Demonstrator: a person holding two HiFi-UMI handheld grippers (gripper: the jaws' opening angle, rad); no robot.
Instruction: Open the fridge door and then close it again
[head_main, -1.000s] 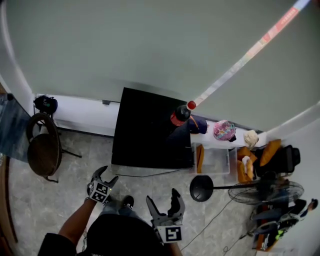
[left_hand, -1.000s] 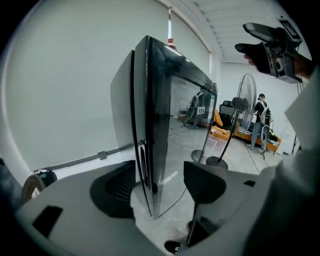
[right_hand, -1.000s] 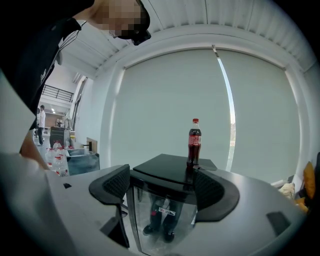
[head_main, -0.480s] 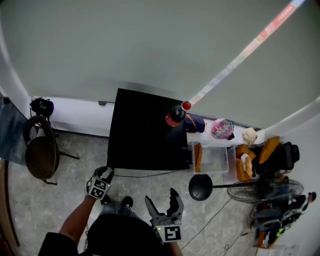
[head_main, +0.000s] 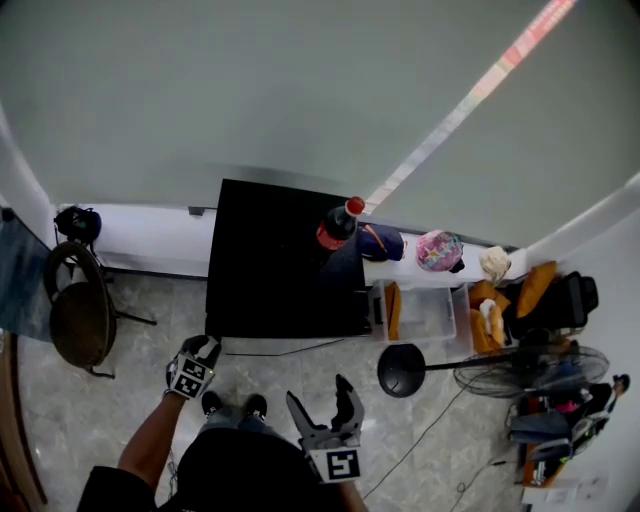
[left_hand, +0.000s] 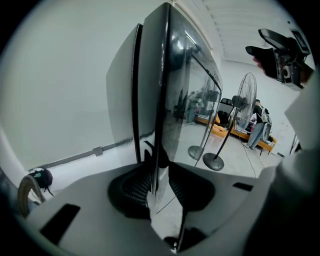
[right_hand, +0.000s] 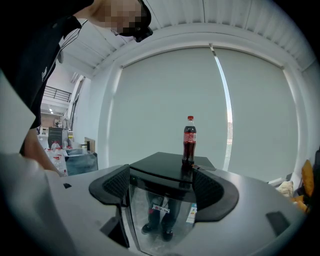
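**Fridge** (head_main: 285, 260): a low black cabinet is set on the floor against the pale wall. A cola bottle (head_main: 336, 224) is stood upright on its top, towards the back right.

**Fridge door** (left_hand: 187, 95): a glossy dark glass panel in which the room is mirrored. It is seen lying flush to the cabinet.

**Left gripper** (head_main: 196, 358): placed at the front left corner. Its jaws have just been closing and are now drawn narrow, with the door's edge pinched between the pads.

**Right gripper** (head_main: 322, 408): held back from the front, jaws wide, nothing gripped.

**Change:** a second ago the left jaws were spread wide just off that corner. The right gripper is found as before.
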